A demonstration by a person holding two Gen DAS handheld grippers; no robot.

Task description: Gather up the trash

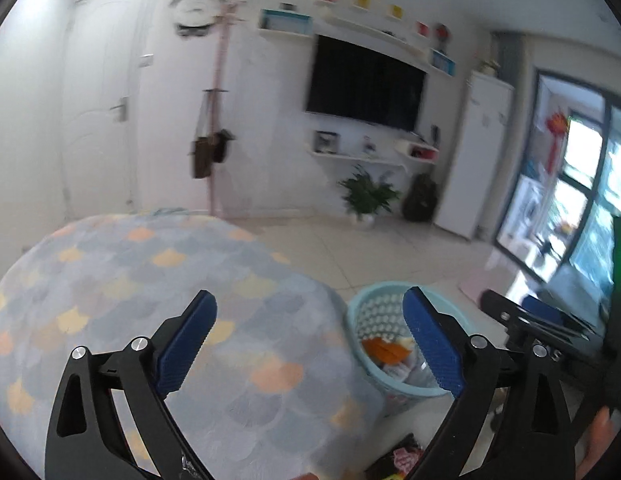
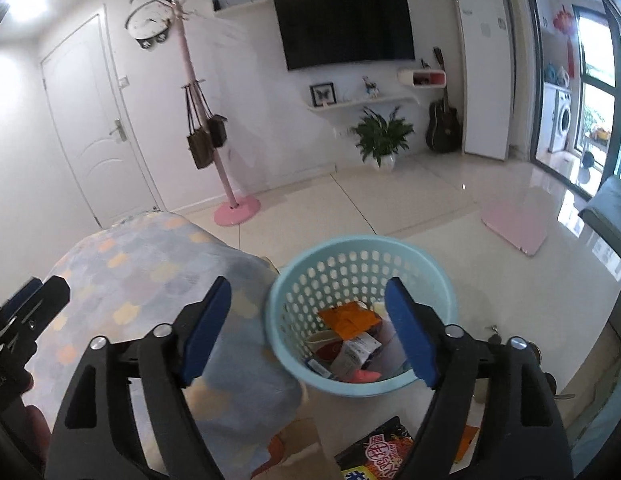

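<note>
Trash [image 2: 352,344] in basket [image 2: 294,280]; blanket [image 2: 158,264] alongside

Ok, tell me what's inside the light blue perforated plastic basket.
The light blue perforated plastic basket holds an orange packet, white cartons and something red. Its bottom is covered by that trash.

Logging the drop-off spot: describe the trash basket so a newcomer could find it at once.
On the tiled floor, beside the patterned cushion, stands the basket. It is round, pale blue, with perforated walls, and holds wrappers, unlike the solid pink board farther off.
</note>
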